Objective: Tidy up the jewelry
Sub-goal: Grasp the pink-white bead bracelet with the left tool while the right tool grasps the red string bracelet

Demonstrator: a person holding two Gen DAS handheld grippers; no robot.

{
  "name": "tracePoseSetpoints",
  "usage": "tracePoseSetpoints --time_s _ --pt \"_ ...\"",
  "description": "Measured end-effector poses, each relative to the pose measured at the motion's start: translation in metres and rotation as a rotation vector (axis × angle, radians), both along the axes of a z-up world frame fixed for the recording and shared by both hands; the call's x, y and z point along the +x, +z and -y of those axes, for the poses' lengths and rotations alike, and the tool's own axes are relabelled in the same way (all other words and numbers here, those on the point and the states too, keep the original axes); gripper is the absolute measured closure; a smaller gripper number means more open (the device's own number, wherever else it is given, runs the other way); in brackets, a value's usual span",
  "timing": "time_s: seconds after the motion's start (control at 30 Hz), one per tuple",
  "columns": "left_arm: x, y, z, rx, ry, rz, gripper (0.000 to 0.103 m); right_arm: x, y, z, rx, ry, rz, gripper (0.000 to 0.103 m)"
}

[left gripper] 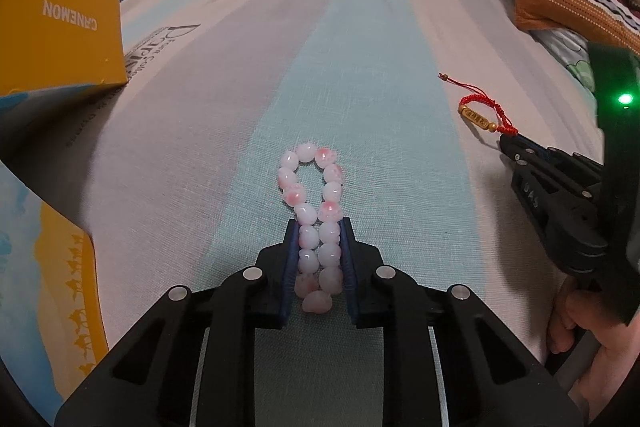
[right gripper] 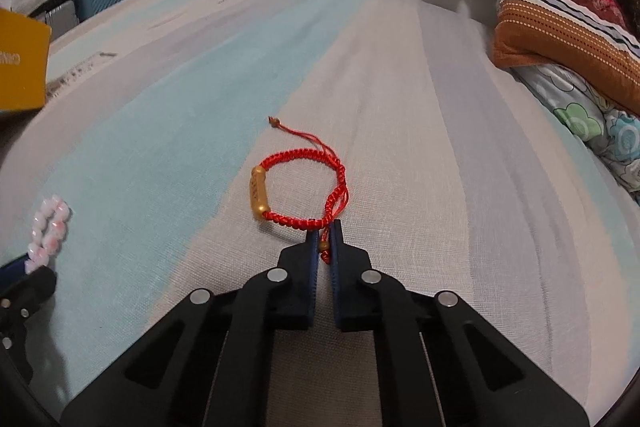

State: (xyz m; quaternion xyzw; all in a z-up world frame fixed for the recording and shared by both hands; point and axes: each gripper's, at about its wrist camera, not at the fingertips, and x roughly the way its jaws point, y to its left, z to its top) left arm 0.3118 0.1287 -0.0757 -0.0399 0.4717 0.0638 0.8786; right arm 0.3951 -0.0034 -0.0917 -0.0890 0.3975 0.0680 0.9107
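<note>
So starting at the far left, there's a yellow cardboard box [left gripper: 60,27] sitting on the striped bedsheet [left gripper: 360,47], which I'd guess is where the jewelry ends up, though I can't see inside it. Next over, the left gripper [left gripper: 319,227] has its blue pads [left gripper: 291,255] squeezed in on the pink bead bracelet [left gripper: 316,211], which lies on the teal stripe flattened into a long loop with the far end sticking out past the fingertips. Risk here: round, slick-looking beads on what's probably elastic, so they could roll or pop out sideways on the lift, or the free end could swing and catch the box edge. Then the right gripper [right gripper: 325,227] is pinched shut on the red cord bracelet [right gripper: 304,187], right at the knotted bit with the little bead between the pads, while the gold tube charm [right gripper: 258,193] lies out front. It's a thin grip, so the cord could slide through, and that loose tail [right gripper: 298,133] might drag along the sheet. The striped pillow [right gripper: 568,27] stays well clear on the right.
</note>
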Motion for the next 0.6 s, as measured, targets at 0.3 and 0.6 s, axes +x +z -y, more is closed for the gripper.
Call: tracePoseSetpoints --time_s 0.3,0.6 --pt "0.000 0.004 0.001 -0.006 -0.009 0.006 0.084 -0.012 0.017 0.013 0.041 -0.009 0.025 0.098" --pt "-0.004 0.014 0.003 -0.003 -0.017 0.016 0.084 -0.029 0.027 0.023 0.066 -0.006 0.021 0.098"
